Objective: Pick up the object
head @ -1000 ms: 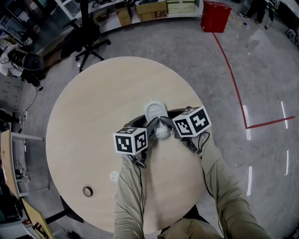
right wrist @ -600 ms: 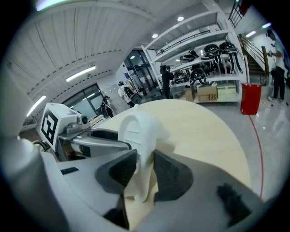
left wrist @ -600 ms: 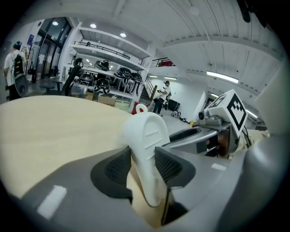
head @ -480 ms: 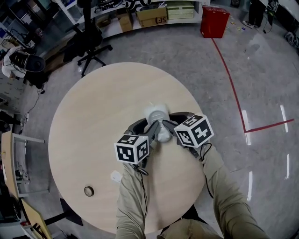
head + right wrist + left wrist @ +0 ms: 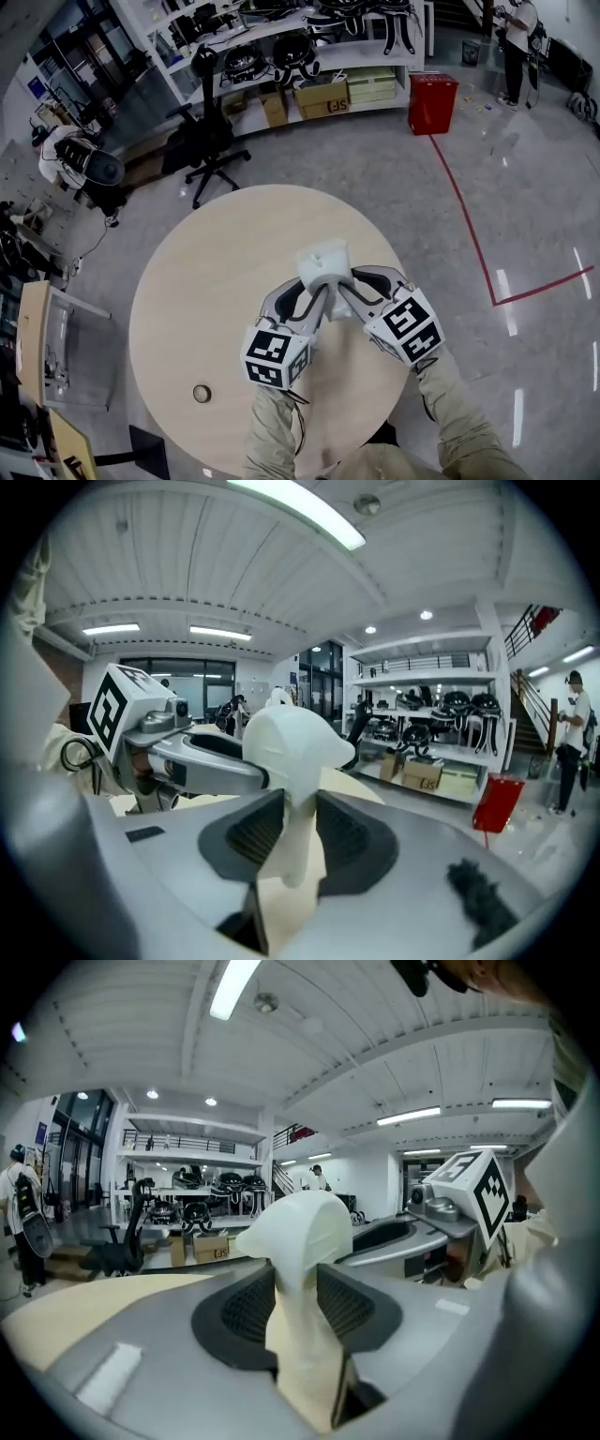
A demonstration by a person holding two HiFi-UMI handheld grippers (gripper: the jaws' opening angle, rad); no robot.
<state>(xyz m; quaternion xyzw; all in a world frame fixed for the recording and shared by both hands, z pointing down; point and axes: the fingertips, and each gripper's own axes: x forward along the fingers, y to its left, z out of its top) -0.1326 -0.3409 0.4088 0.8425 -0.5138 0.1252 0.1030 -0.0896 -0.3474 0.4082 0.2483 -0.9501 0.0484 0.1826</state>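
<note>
A white plastic object with a broad head and a narrow stem is held over the round wooden table. My left gripper grips it from the left and my right gripper from the right. Both pairs of jaws are closing on it. In the left gripper view the object's stem sits pinched between the dark pads of the left gripper. In the right gripper view the object stands the same way in the right gripper, with the pads against its stem.
A small roll of tape lies near the table's front left edge. A black office chair, shelves with cardboard boxes and a red bin stand behind the table. A red line runs across the floor at the right.
Both pairs of jaws have narrowed onto the white object's stem. The grippers and the object sit lower in the head view, which now takes in more of the room.
</note>
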